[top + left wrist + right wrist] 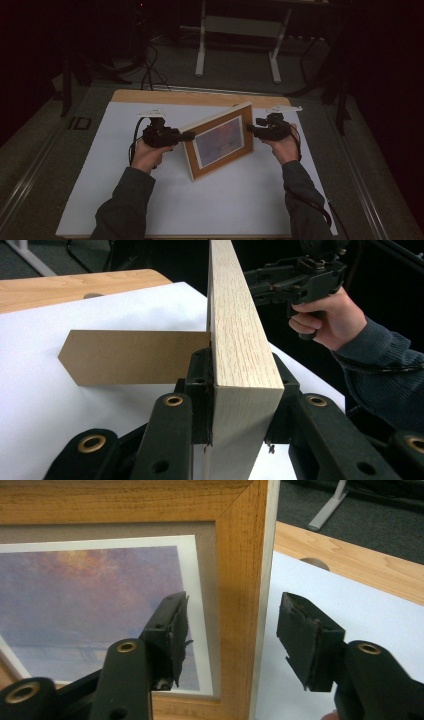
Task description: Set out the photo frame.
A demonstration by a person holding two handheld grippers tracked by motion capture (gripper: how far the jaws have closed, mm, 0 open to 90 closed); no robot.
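- My left gripper pinches the wooden picture frame, propped upright mid-table on the white sheet.
- Right gripper spread around its other edge.
- Stiff, lightish, probably glass-fronted, so grip wood only.

One picture frame, two hand-held grippers.

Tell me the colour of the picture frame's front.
Warm orange-brown wood grain on the picture frame, clearest in the right gripper view.

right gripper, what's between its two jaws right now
The side edge of the picture frame stands between the open jaws of the right gripper, one jaw before the picture and one behind it. The right gripper view shows a gap on each side.
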